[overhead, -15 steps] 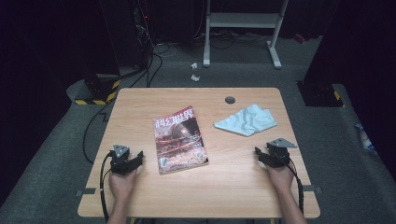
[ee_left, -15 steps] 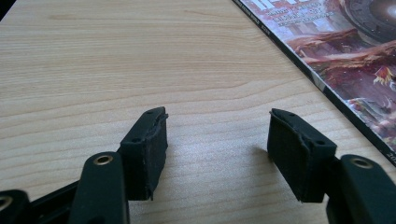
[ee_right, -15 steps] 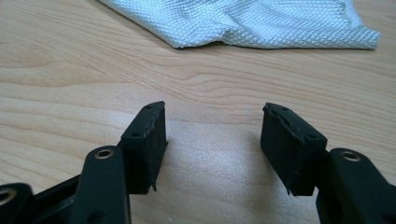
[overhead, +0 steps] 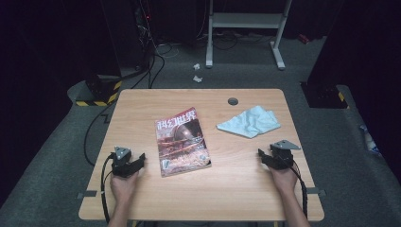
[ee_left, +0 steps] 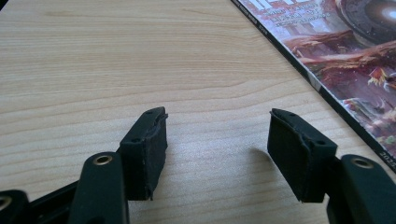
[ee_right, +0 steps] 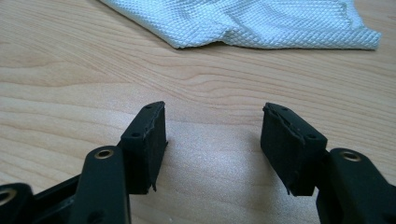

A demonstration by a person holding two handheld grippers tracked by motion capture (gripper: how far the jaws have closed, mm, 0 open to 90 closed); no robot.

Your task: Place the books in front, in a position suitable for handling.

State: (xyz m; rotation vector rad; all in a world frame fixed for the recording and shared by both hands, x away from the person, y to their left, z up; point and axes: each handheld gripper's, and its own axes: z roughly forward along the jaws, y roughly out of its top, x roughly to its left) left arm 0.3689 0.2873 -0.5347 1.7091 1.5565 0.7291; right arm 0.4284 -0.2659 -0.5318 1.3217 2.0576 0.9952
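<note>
Between your two hands on the counter [overhead: 142, 101] lie the magazine [overhead: 182, 141], thin and floppy, best pinched at its near edge, and the cloth [overhead: 249, 121], soft and light. Left claw [overhead: 137, 161] and right claw [overhead: 263, 156] gape empty.

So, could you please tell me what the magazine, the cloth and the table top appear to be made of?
Magazine: glossy printed paper, judging by the sheen on its colourful cover and its thin bound edge.
Cloth: pale blue woven fabric, probably microfibre; a fine waffle texture shows in the right gripper view, and it lies rumpled.
Table top: light wood-grain surface, matte; possibly laminate rather than solid wood.
</note>
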